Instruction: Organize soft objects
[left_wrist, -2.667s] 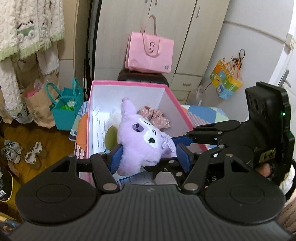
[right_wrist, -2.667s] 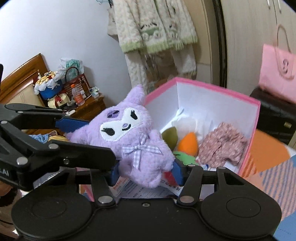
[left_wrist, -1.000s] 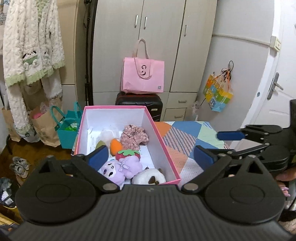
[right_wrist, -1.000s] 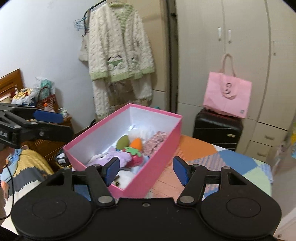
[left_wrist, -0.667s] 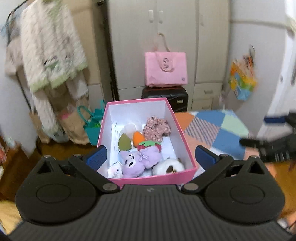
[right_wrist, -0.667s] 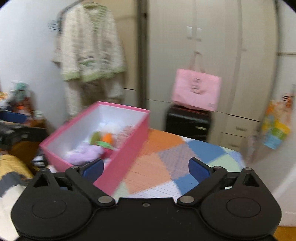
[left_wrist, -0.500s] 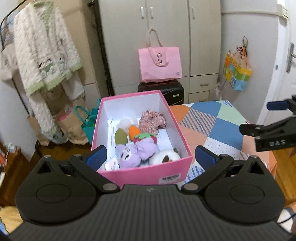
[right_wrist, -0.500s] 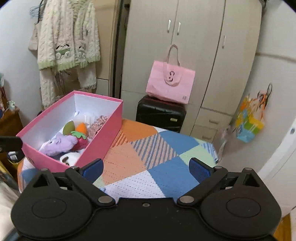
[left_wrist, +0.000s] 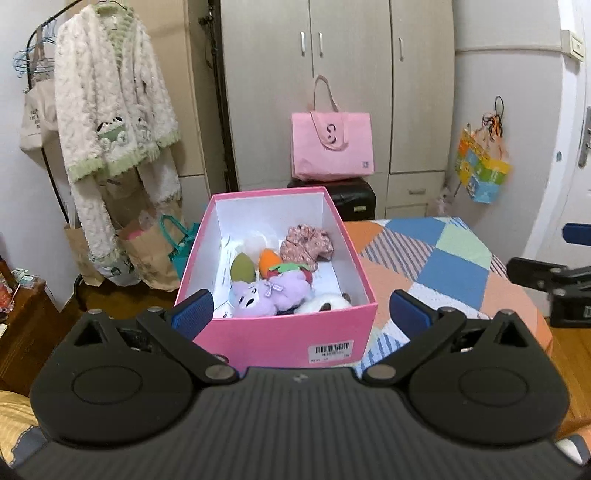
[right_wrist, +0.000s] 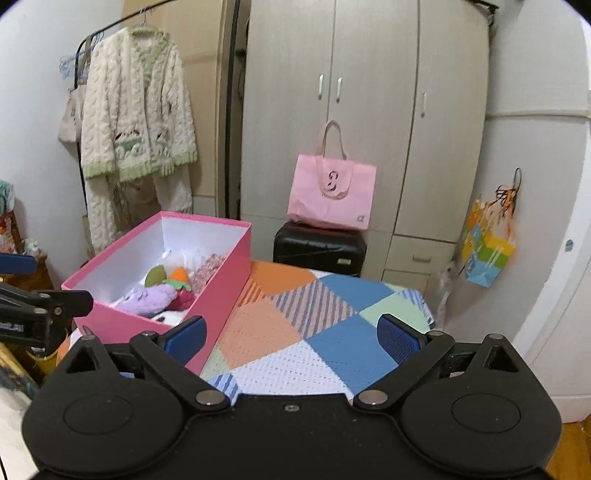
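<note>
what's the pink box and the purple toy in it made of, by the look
Pink box: likely cardboard, with a smooth matte pink skin, thin straight walls, white inside and a barcode sticker. Purple toy: plush fabric, fuzzy pile, with a gingham ribbon bow; presumably stuffed.

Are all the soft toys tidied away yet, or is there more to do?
It looks nearly finished. The purple plush, the strawberry and the other soft pieces lie inside the pink box. The left gripper and right gripper are open and empty. The patchwork cover shows nothing left to collect.
</note>
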